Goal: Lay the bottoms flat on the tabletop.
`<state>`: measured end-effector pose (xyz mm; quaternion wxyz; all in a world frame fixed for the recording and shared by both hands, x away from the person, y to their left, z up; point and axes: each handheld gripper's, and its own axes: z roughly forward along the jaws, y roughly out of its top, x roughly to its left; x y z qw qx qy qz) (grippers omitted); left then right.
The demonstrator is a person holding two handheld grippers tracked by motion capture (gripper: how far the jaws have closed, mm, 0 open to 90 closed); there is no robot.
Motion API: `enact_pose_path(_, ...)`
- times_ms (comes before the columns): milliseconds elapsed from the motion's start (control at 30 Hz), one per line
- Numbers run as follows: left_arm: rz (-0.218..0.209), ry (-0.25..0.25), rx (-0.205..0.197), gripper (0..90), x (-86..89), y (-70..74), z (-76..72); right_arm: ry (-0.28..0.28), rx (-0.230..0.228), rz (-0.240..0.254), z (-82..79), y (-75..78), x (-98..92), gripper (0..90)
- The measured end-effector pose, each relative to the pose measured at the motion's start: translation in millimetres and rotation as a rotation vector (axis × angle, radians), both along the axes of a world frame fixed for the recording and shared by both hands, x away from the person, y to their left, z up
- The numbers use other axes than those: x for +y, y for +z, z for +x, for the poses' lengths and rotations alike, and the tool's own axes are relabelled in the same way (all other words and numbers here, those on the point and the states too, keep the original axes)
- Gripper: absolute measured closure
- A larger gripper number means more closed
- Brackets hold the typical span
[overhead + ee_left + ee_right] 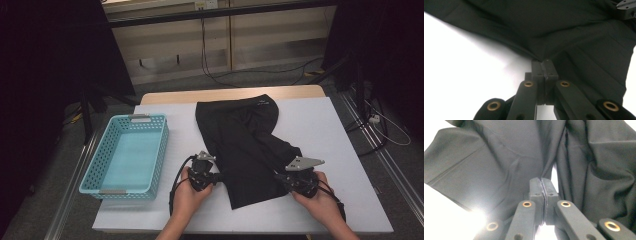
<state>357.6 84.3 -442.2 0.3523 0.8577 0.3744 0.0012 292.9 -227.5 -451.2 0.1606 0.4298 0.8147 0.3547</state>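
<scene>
A black garment (245, 145) lies spread on the white table cover (325, 125), reaching from the far edge down toward me. My left gripper (220, 176) is at the garment's near left edge, and its jaws are shut on the hem (543, 62). My right gripper (281, 178) is at the near right side, shut on a fold of the same black cloth (541, 180). A hand holds each gripper from the table's near edge. In the left gripper view the garment (574, 37) spreads away from the jaws; in the right gripper view its folds (499, 157) lie on both sides of the jaws.
A teal perforated basket (161, 150) stands empty on the left of the table, close to my left hand. Bare white cover lies to the right of the garment. Cables run across the floor beyond the table.
</scene>
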Motion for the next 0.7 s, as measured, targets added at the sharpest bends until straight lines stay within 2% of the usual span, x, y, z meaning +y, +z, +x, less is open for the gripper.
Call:
enact_pose_path(200,-0.034,0.023,0.008,90.0,15.9,7.4,-1.0,0.010,0.002,0.009,-1.2,1.1,2.2,89.1)
enact_pose_path(467,-0.044,0.038,0.042,90.0,34.9,13.1,2.2,0.049,0.012,0.017,-3.3,1.6,14.0,89.2)
enact_pose_path(567,-0.045,0.044,0.043,90.0,41.0,14.9,3.8,0.061,0.012,0.017,-3.1,1.4,19.3,89.2)
enact_pose_path(700,-0.066,0.055,0.054,90.0,43.9,14.1,4.3,0.078,0.010,0.005,-3.5,1.7,25.8,89.2)
